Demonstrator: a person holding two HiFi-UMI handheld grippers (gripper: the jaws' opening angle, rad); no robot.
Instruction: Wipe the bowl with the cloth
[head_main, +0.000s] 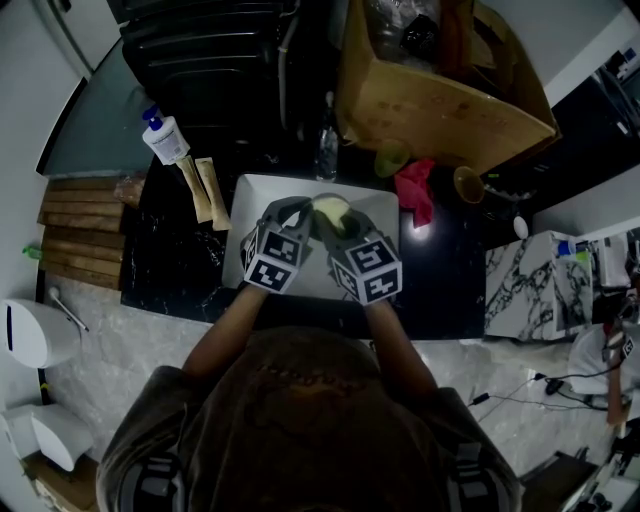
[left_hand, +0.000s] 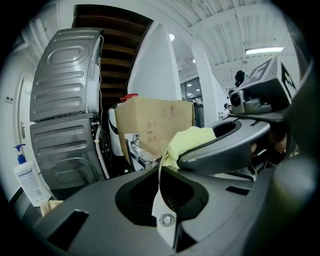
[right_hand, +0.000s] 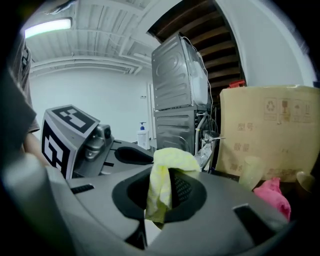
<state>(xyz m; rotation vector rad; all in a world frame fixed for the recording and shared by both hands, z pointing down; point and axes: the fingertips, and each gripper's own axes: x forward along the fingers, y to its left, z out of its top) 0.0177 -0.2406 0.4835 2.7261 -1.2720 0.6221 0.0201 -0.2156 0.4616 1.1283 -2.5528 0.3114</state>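
Observation:
Both grippers meet above a white tray (head_main: 258, 197) in the head view. My left gripper (head_main: 301, 217) is shut on the thin pale rim of the bowl (left_hand: 160, 192), which the left gripper view shows edge-on between the jaws. My right gripper (head_main: 336, 224) is shut on a yellow cloth (right_hand: 162, 176) that hangs from its jaws. The cloth (left_hand: 189, 139) is bunched against the bowl (head_main: 330, 207) just past the left jaws. Most of the bowl is hidden by the grippers.
A big cardboard box (head_main: 440, 95) stands behind the tray, with a green cup (head_main: 391, 158), a pink rag (head_main: 417, 190) and a brown bowl (head_main: 468, 184) before it. A soap pump bottle (head_main: 164, 138) stands at the back left on the black counter.

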